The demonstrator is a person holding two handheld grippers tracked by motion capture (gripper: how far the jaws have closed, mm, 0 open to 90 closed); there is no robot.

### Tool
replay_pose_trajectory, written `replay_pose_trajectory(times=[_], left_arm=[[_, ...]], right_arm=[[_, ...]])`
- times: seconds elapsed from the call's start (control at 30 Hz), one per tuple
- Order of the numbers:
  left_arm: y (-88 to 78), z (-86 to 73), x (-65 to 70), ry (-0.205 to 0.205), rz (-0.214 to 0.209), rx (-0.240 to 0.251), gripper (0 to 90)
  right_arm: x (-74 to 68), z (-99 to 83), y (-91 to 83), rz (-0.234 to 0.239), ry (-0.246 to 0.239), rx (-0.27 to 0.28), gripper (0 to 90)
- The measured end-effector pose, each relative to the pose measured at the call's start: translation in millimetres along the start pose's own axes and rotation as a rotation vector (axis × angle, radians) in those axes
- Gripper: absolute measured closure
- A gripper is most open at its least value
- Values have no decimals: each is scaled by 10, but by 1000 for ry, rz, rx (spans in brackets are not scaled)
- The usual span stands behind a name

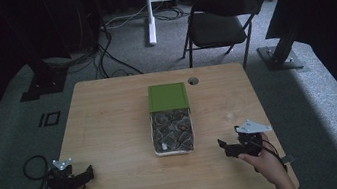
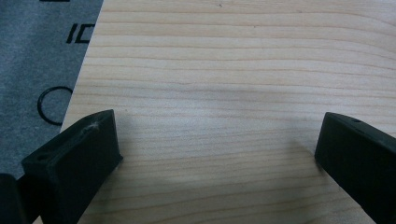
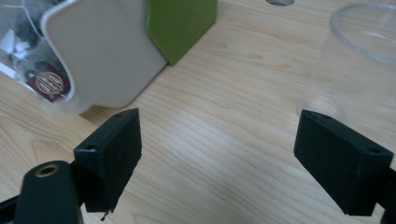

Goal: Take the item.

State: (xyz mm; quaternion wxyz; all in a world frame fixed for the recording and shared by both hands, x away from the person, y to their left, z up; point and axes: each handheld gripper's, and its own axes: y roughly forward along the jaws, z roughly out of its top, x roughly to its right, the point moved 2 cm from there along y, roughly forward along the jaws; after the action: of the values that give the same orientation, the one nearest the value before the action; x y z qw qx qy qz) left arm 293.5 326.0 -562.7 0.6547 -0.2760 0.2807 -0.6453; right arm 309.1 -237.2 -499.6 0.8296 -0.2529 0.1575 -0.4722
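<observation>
A wooden table fills the middle of the high view, and at its centre stands a white box packed with small clear sachets that look like wrapped tea bags, its green lid slid back toward the top of the frame so the near half lies open. To the right of the box, just above the right gripper, a clear plastic cup is faintly visible; in the right gripper view it rises at the upper right, see-through and thin-walled. The left gripper rests at the lower left of the high view, its jaws spread wide over bare wood with nothing between them. The right gripper sits at the lower right, held in a hand, jaws likewise parted and empty, aimed between the box corner and the cup. Judging by looks, the sachets are light, soft and crinkly, likely to slip or drag a neighbour along, so pinching a single one by a free edge or corner seems safest. The cup appears light, easily tipped and easily crushed, so a gentle hold across its wall near the rim would suit. One sachet at the left edge of the right gripper view carries a round dark red label with a pale emblem; its lettering is too small to read. No other writing can be made out on the box or lid.
</observation>
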Motion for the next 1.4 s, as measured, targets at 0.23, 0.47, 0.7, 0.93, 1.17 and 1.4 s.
replay_pose_trajectory(times=[0.23, 0.47, 0.7, 0.93, 1.17, 1.4], left_arm=[[0, 0, 0, -1, 0, 0, 3], [0, 0, 0, 0, 0, 0, 3], [1, 0, 0, 0, 0, 0, 3], [1, 0, 0, 0, 0, 0, 3], [0, 0, 0, 0, 0, 0, 3], [0, 0, 0, 0, 0, 0, 3]], right_arm=[[-98, 117, -11, 25, -18, 29, 156], [-179, 250, -11, 54, -23, 58, 156], [-331, 356, 43, 95, -45, 76, 157], [-489, 434, 114, 129, -59, 86, 169], [-629, 517, 166, 160, -79, 102, 169], [-843, 597, 285, 205, -111, 102, 169]])
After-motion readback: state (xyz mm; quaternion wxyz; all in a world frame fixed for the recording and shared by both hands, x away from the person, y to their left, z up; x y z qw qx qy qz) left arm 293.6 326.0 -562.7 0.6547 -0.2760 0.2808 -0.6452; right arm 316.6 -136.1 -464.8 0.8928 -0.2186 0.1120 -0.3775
